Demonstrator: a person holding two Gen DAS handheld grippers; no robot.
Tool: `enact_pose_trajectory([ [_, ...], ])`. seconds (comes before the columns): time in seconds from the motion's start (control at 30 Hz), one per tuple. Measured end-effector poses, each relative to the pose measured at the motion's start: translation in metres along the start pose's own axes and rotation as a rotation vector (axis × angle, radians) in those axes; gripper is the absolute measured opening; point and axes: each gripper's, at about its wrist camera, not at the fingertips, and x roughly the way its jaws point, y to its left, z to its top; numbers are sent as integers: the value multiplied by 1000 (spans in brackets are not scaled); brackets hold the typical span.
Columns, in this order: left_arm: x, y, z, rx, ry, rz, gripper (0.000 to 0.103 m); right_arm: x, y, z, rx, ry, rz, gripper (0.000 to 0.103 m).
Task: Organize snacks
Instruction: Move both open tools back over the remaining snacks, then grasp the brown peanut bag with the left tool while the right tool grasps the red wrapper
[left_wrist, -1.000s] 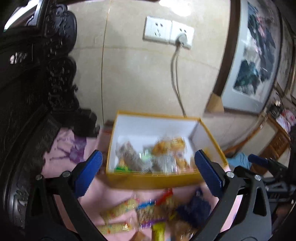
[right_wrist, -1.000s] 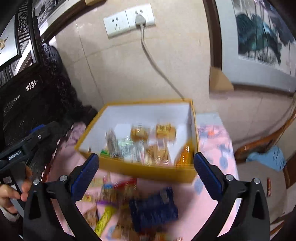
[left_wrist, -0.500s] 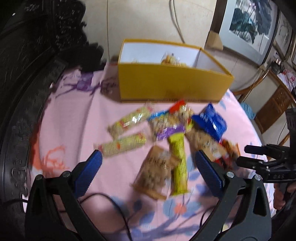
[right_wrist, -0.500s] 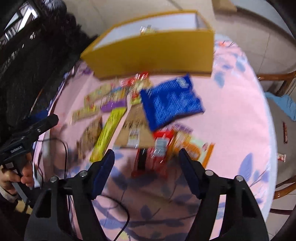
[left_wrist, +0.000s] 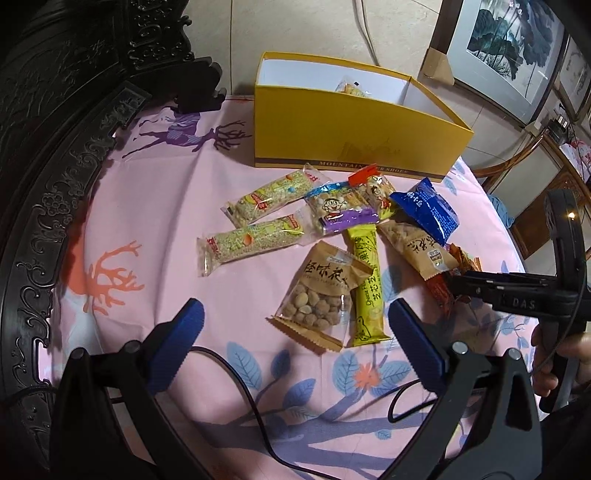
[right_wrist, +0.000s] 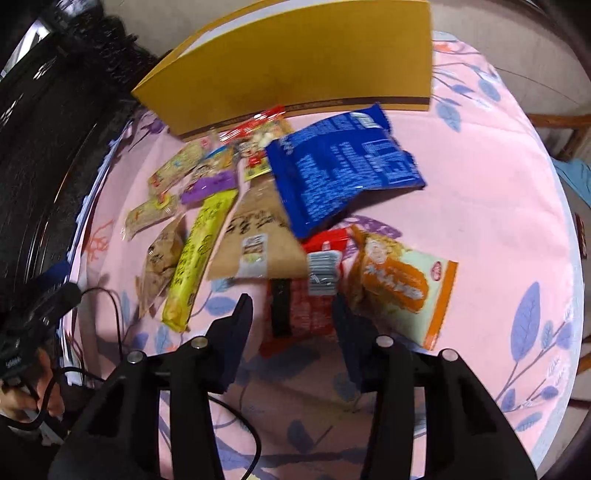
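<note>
Left gripper (left_wrist: 295, 325) hovers low over the near part of the pink surface (left_wrist: 155, 206), jaws spread wide, gripping nothing. Peanut bag (left_wrist: 325, 295) and yellow bar (left_wrist: 365, 288) lie just past the gap, toward the right finger. Right gripper (right_wrist: 291, 314) has jaws partly open, straddling the near end of the red packet (right_wrist: 314, 295); contact unclear, view blurred.

Snack pile sits mid-surface, at 12 o'clock from both grippers. Two rice bars (left_wrist: 266, 221) at the pile's 9 o'clock edge, blue bag (right_wrist: 343, 162) on top at the far right, overlapping the brown pouch (right_wrist: 258, 236). Orange packet (right_wrist: 402, 284) at the pile's 3 o'clock edge, touching the red packet.

Yellow box (left_wrist: 351, 136) stands open at 12 o'clock beyond the pile, one wrapped snack (left_wrist: 349, 88) showing inside; its front wall nearly touches the farthest wrappers.

Open cloth at 9 o'clock of the pile up to the dark carved rim (left_wrist: 55, 206), and wide bare cloth at 3 o'clock in the right wrist view. Black cable (left_wrist: 255, 398) loops across the near cloth.
</note>
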Motion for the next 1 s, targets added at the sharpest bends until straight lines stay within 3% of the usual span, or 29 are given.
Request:
enact_pose_trajectory([
  [0.37, 18, -13, -3, 70, 34, -16, 101, 26, 16, 12, -107, 30, -86, 48],
  [0.57, 52, -10, 10, 100, 42, 10, 101, 23, 15, -5, -117, 38, -91, 47],
  [0.8, 85, -15, 9, 184, 113, -19, 100, 19, 14, -13, -110, 31, -80, 48],
  [0.9, 93, -17, 5, 198, 120, -19, 97, 20, 16, -13, -120, 28, -86, 48],
  [0.97, 103, -14, 5, 180, 149, -22, 82, 19, 15, -14, -123, 26, -87, 48],
  [1.0, 105, -14, 4, 176, 153, -24, 81, 20, 17, -14, -121, 25, -88, 48],
])
